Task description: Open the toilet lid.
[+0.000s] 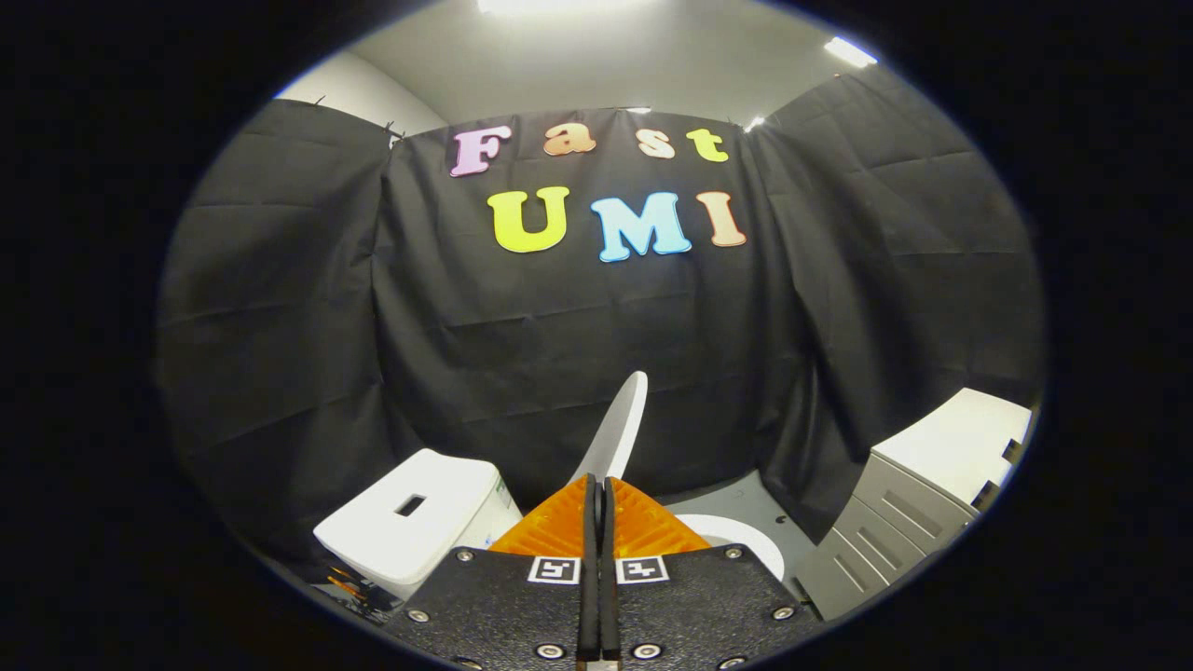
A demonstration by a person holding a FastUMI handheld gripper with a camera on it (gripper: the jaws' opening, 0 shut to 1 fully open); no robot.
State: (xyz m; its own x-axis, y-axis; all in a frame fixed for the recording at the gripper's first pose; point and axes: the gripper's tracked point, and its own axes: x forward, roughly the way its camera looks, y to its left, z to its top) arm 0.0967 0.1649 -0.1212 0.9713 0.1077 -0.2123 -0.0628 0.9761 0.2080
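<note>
In the gripper view, you are holding the gripper (597, 494) with its two fingers pressed flat together. Nothing is showing between them, so you are not pinching anything.

Just past the fingertips, the toilet lid (617, 429) is standing up on its edge and leaning a little away from you. You are looking at its thin side. I cannot tell if the fingertips are touching the lid or only sitting very near it. The closed fingers look like they are working as one flat pusher, and that is probably why they are shut: it is a simple way to tip a lid.

Below the lid, to the right of the fingers, a bit of the toilet seat (746, 540) is peeking out. So the bowl is already uncovered and the lid looks nearly all the way up.

To the left of the fingers the toilet tank (410, 522) is sitting with its flush button on top. The lid is probably going to rest back toward it.

Farther off on the right, a grey cabinet (895, 522) with drawers is standing against the cloth wall, well away from the toilet.
</note>
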